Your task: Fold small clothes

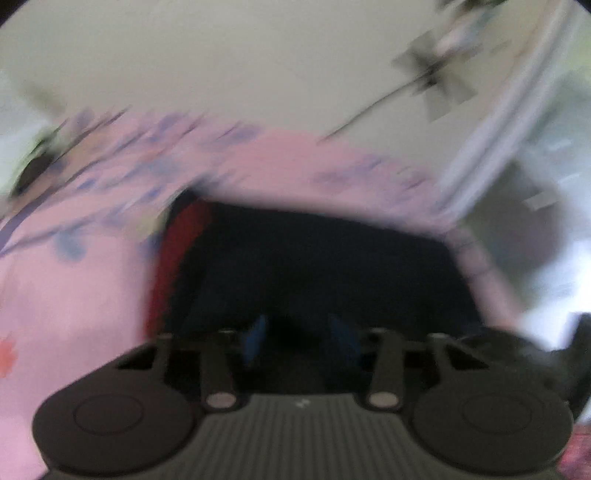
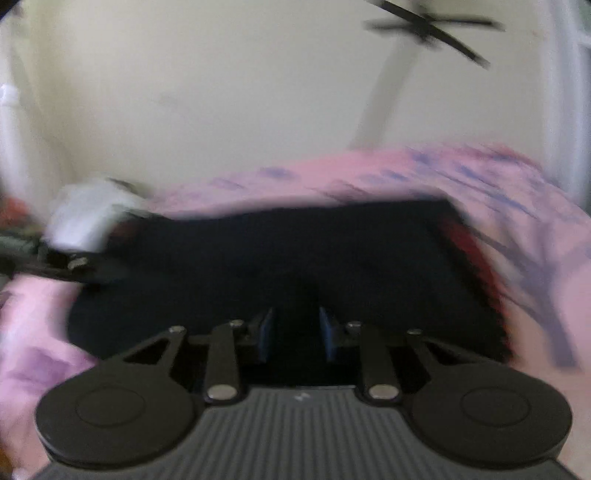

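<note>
Dark navy garment (image 1: 317,266) flat on pink floral bedsheet (image 1: 66,288), red edge (image 1: 177,251) on its side; both views motion-blurred.
Left gripper (image 1: 299,338) and right gripper (image 2: 295,332) over its near edge, jaws parted with dark cloth in the gaps; grip: cannot tell. Ceiling fan (image 2: 432,29) overhead.

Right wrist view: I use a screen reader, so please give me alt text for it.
A dark garment with a red edge lies on a pink sheet, blurred by motion. The right gripper has its blue pads apart just above the cloth; the left gripper shows at the far left.
</note>
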Action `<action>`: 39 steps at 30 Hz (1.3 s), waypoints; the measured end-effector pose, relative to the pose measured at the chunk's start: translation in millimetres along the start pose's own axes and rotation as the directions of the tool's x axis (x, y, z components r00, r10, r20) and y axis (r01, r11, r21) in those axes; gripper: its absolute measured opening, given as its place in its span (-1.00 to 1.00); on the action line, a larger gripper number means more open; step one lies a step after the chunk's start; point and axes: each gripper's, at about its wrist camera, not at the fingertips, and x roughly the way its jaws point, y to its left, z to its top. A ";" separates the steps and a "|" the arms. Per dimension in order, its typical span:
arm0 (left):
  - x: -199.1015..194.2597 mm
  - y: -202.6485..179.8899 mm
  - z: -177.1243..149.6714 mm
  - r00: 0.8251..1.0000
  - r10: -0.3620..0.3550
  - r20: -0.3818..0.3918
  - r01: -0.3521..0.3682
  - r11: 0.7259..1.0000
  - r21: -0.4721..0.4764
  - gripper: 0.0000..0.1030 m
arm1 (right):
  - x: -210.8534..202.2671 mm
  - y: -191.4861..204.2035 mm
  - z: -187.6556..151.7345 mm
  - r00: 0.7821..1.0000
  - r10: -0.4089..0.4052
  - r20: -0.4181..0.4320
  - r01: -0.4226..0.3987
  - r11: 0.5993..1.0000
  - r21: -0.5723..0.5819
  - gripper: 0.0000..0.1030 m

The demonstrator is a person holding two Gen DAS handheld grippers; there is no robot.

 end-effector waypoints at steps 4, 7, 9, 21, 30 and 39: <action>-6.6 38.5 -6.0 0.998 -0.058 -0.001 0.057 0.990 -0.132 -0.89 | -34.2 -26.7 -5.7 1.000 -0.007 0.023 0.005 0.994 0.105 -0.82; -18.2 41.0 0.4 0.998 -0.056 0.030 0.060 0.986 -0.156 -0.83 | -68.3 -37.5 2.6 0.995 -0.029 0.098 0.015 0.990 0.141 -0.33; -24.5 32.2 5.7 0.994 -0.088 0.066 0.095 0.987 -0.130 -0.73 | -86.9 -54.7 9.9 0.984 -0.054 0.170 0.017 0.977 0.210 0.03; 25.2 -16.6 12.6 0.988 -0.151 -0.019 0.150 0.988 -0.036 -0.70 | -32.3 -93.2 1.8 0.999 -0.020 0.033 0.006 0.920 0.392 -0.19; 33.4 8.4 9.6 0.972 -0.233 -0.023 0.228 0.962 -0.148 -0.79 | -55.0 -28.8 47.0 0.988 0.059 0.141 -0.111 0.913 0.392 -0.47; -72.6 76.2 6.9 0.950 -0.165 0.264 0.225 0.950 -0.217 -0.43 | 0.3 151.4 75.1 0.971 0.238 -0.001 -0.238 0.970 -0.049 -0.52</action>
